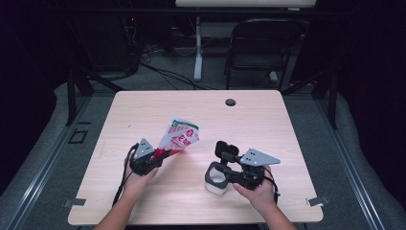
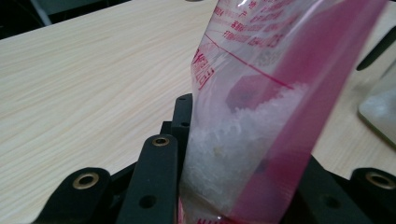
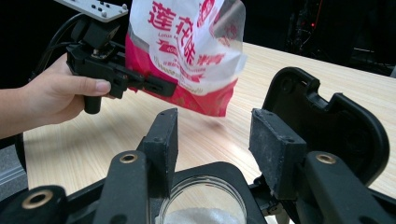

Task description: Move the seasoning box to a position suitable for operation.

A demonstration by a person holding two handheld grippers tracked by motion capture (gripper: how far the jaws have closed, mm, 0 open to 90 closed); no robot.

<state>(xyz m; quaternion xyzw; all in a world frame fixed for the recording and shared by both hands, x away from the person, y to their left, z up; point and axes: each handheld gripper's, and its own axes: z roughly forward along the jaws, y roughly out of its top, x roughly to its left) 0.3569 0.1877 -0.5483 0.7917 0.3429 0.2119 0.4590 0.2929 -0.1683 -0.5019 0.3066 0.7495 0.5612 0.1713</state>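
My left gripper (image 1: 159,155) is shut on the lower corner of a red and white printed bag (image 1: 179,135), which it holds tilted up over the table. In the left gripper view white granules fill the bag (image 2: 243,135) between the jaws (image 2: 233,191). My right gripper (image 1: 219,171) is shut on a small clear container (image 1: 215,184) that stands on the table. Its black flip lid (image 1: 224,148) is open. The right gripper view has white granules inside the container (image 3: 203,212), the lid (image 3: 327,121), and beyond my right gripper (image 3: 217,135) the bag (image 3: 187,51) in the left gripper (image 3: 156,86).
The light wooden table (image 1: 191,108) has a round cable hole (image 1: 230,102) near its far edge. A black chair (image 1: 261,48) and a white desk leg (image 1: 197,48) stand on the floor behind the table. Metal rails run along both sides.
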